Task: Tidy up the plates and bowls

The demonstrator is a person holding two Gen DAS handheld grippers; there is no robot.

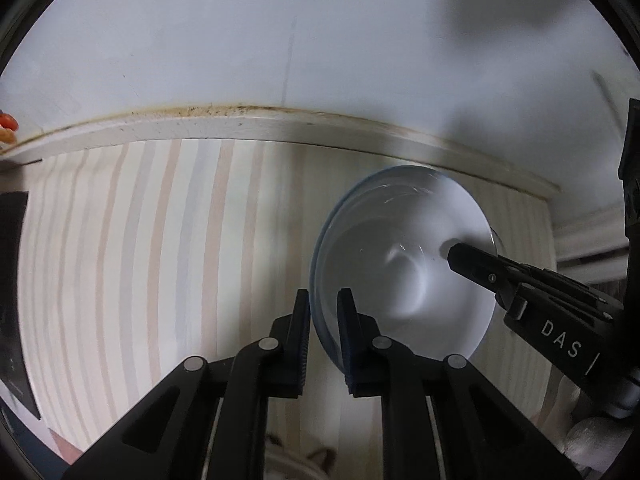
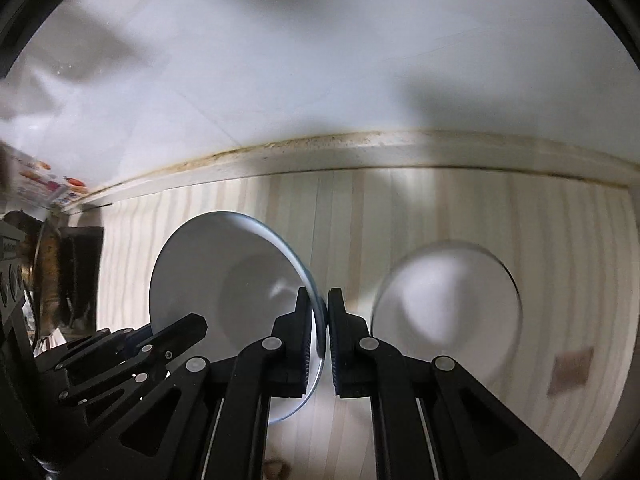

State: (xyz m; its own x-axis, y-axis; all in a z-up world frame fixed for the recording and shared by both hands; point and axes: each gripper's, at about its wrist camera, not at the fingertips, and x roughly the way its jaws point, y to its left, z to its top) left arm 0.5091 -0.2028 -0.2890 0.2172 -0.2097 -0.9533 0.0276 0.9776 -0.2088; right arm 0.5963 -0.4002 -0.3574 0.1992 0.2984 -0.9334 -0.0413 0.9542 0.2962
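Both tools, left tool (image 1: 323, 312) and right tool (image 2: 318, 312), pinch one bowl's (image 1: 404, 248) rim; only the right view shows a second bowl (image 2: 448, 304).

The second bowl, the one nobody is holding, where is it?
In the right wrist view, the second bowl sits on the striped table, right of the held bowl.

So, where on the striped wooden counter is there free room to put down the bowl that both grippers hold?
The bowl is held by the left gripper and right gripper. Bare counter stretches left of it, up to the backsplash ledge. To the right it is crowded: a second bowl sits there.
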